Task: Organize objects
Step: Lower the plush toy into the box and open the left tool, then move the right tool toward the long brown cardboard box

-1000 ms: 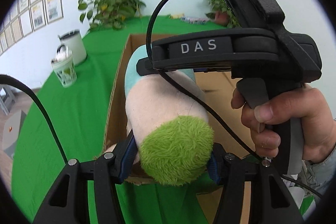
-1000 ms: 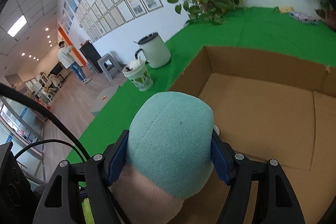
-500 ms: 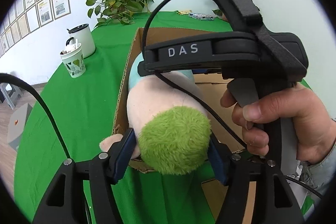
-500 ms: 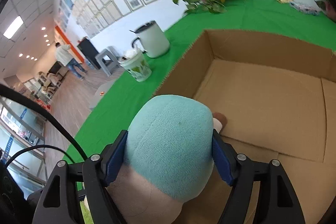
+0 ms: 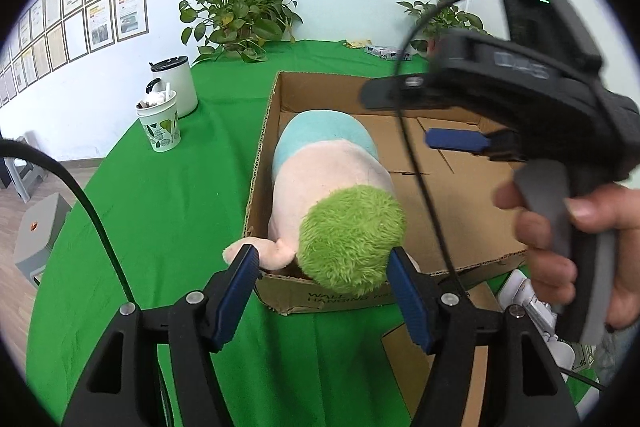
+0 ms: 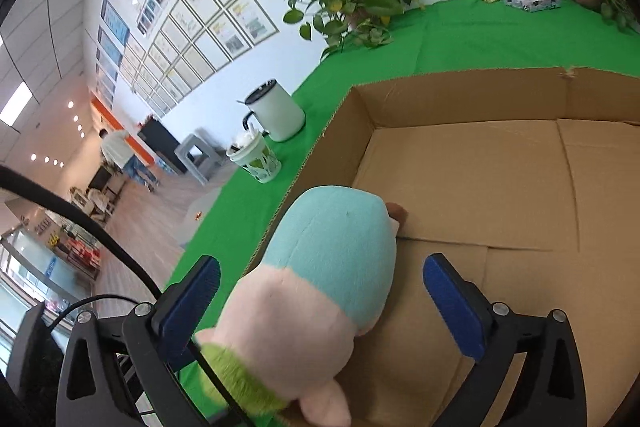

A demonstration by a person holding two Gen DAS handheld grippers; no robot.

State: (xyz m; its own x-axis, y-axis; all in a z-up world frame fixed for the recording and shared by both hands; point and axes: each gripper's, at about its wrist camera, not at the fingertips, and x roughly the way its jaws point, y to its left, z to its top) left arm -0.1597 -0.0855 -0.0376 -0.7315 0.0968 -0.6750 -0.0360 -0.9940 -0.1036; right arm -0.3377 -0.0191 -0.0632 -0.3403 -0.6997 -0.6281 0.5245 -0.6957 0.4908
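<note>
Right gripper (image 6: pixel 320 301) jaws opening, left gripper (image 5: pixel 322 275) parted

Green tablecloth (image 5: pixel 168 195) everywhere. White mug (image 5: pixel 176 87) sits just behind a leafy-print cup (image 5: pixel 160 127), potted plant (image 5: pixel 236 19) well beyond the mug, framed papers (image 5: pixel 100 11) up on the wall.

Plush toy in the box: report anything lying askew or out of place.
The plush toy is only partly inside the cardboard box: its teal end lies on the floor, while its green end and one pink limb hang over the near wall. Neither gripper's jaws press it.
</note>
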